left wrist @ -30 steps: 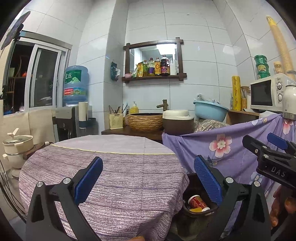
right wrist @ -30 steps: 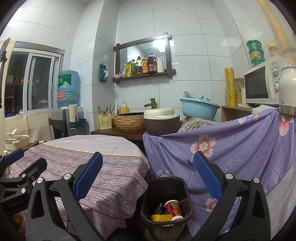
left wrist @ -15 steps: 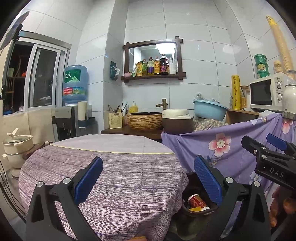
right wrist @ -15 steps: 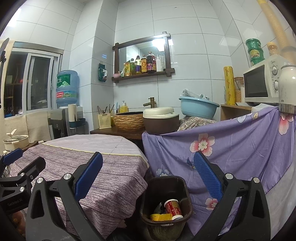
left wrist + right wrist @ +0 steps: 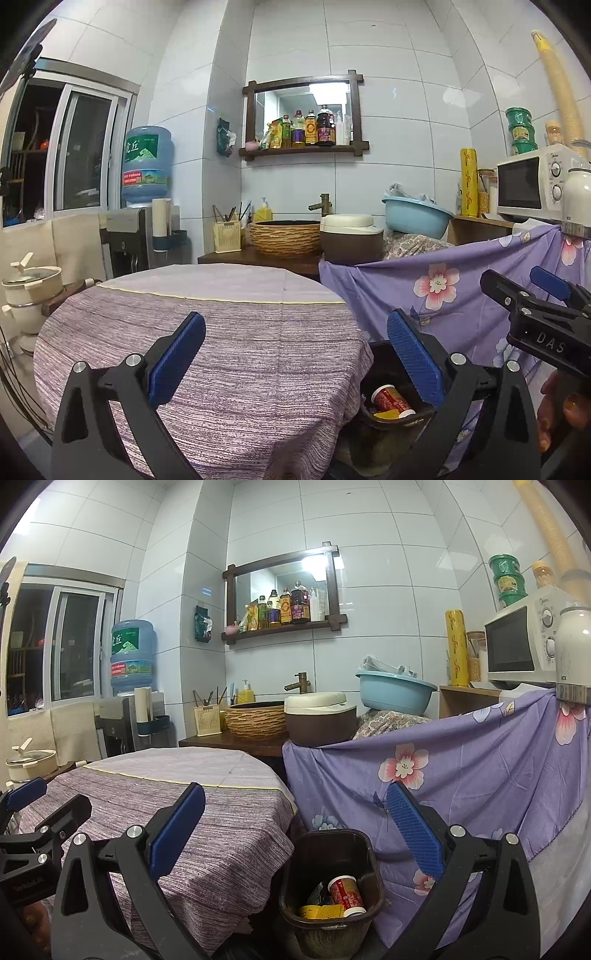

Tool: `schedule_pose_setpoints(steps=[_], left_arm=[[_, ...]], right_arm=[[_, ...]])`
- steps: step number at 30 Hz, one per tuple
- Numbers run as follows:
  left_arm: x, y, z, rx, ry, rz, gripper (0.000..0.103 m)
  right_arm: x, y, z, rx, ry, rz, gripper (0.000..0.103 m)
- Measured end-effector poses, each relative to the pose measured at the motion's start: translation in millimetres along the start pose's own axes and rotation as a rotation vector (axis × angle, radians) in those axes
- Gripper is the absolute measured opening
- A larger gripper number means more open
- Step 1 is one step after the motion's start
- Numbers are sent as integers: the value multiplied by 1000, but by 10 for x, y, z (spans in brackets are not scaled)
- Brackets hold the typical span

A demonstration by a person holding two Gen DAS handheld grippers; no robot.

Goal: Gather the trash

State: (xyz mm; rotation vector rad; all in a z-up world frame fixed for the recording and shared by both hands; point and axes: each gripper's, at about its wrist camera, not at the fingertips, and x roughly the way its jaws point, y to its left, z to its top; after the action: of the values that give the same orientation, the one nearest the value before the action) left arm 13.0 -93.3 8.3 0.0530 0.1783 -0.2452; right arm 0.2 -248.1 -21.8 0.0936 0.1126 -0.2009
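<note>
Left gripper (image 5: pixel 295 354) and right gripper (image 5: pixel 295 825): jaws wide, holding nothing. Red paper cup (image 5: pixel 345 890) and yellow wrapper (image 5: pixel 321 911) inside brown trash bin (image 5: pixel 295 871), at 3 o'clock of cloth-covered counter (image 5: pixel 207 812).

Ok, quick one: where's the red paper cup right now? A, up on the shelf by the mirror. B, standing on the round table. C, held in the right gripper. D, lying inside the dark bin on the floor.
D: the red paper cup lies tilted inside the dark bin beside a yellow wrapper, while the right gripper and left gripper are both open and hold nothing.
</note>
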Motion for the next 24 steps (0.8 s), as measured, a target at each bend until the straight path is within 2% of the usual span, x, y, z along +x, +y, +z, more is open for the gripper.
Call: schedule_pose_setpoints(steps=[24], left_arm=[[32,11,-11,5,12,-4,98]], right_arm=[[6,64,-51,1,15,-11,97]])
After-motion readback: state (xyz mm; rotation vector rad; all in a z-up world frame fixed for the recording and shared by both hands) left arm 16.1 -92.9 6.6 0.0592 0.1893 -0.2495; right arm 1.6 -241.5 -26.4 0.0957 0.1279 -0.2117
